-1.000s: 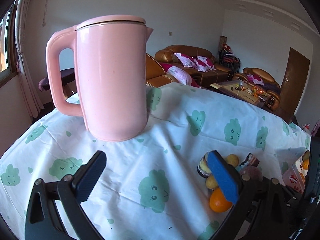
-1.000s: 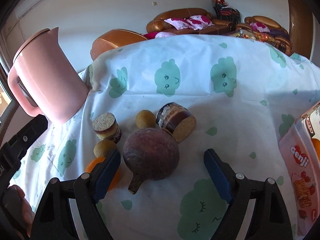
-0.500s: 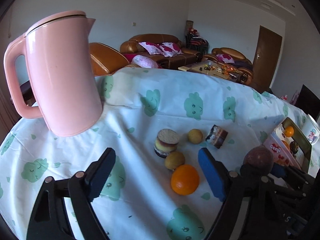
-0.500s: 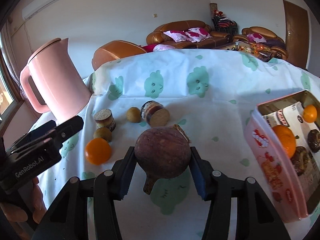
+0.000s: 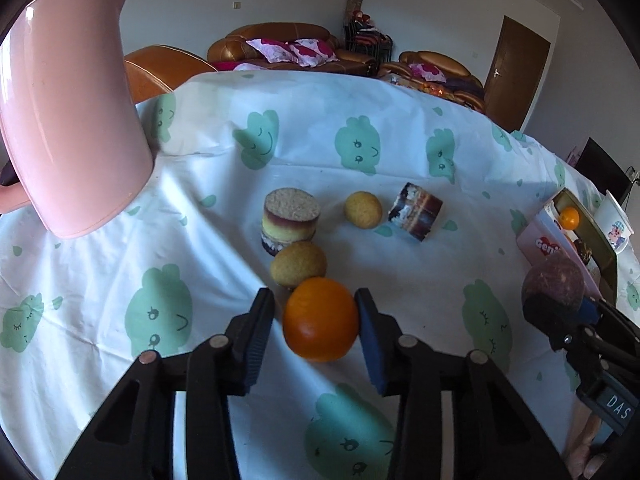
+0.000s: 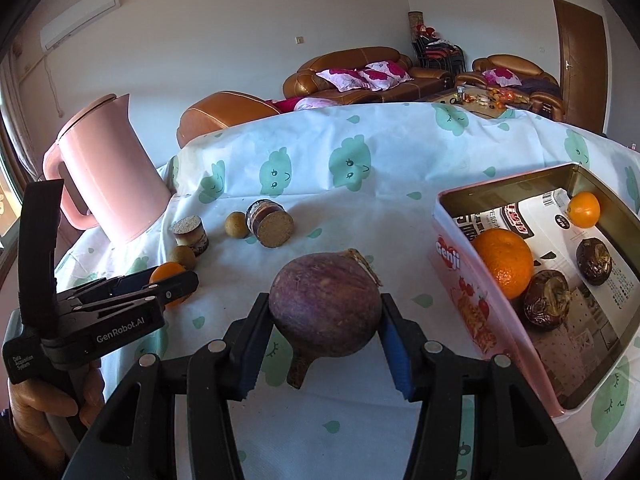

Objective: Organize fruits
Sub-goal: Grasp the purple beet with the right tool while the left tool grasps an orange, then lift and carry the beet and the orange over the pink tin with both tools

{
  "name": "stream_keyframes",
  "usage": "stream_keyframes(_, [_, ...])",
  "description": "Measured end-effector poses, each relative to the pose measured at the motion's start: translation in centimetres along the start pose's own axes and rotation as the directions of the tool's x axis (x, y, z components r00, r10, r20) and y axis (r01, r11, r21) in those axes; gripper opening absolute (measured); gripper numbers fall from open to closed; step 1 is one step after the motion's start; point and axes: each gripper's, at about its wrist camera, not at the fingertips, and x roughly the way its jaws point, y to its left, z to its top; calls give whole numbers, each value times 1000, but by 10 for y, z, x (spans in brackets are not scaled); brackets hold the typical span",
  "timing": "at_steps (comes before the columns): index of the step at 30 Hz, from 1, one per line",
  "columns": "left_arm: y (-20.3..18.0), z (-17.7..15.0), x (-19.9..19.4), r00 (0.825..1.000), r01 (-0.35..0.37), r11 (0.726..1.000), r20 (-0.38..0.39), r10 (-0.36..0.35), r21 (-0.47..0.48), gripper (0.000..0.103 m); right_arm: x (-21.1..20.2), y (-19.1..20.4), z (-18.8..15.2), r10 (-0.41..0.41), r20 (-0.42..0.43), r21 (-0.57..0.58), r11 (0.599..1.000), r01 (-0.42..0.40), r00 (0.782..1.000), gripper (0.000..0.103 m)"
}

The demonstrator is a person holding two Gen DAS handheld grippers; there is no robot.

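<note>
While the left claw point(image 5: 316, 316) closes around the orange point(image 5: 320, 320), the right claw point(image 6: 324, 320) grips the purple fruit point(image 6: 324, 310).

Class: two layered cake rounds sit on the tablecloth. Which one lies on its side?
The darker layered round, right of the yellow ball; the other round stands upright, crumb top up.

1. A table under a white cloth point(image 5: 400, 264) printed with green clouds carries everything.
2. A pink kettle point(image 5: 68, 120) stands at its left.
3. Right of the kettle lie two layered cakes point(image 5: 290, 220), two yellowish balls point(image 5: 298, 264) and an orange point(image 5: 320, 318).
4. Far right of the kettle sits a pink tin point(image 6: 460, 276).
</note>
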Motion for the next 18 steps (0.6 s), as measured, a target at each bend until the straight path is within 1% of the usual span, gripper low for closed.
stream_keyframes(3, [-1,-1,-7,1000,1,1000,29,-1,11,36,-1,0,-1,3,7,0,1000,-3,1000,54])
stream_keyframes(6, [-1,1,-21,995,32,999,94,-33,7,36,-4,-1,0,13,27,-2,1000,-13,1000,54])
stream_keyframes(8, [0,4,-33,985,74,997,158,-73,-3,36,-9,-1,0,17,54,-4,1000,-16,998,54])
stream_keyframes(10, [-1,5,-46,967,104,994,234,-100,-8,36,-17,-1,1,14,96,-11,1000,-13,995,54])
stream_keyframes(11, [-3,5,-51,958,106,994,268,-102,-2,36,-21,0,3,12,118,-17,1000,-10,993,54])
stream_keyframes(13, [-10,6,-58,944,84,996,319,-86,20,36,-30,1,5,8,166,-32,999,-3,986,54])
stream_keyframes(15, [-15,5,-59,936,71,997,343,-77,31,36,-37,4,7,-9,208,-61,998,22,978,54])
stream_keyframes(18, [-20,3,-57,932,71,997,354,-75,25,36,-46,9,8,-65,271,-121,987,101,960,54])
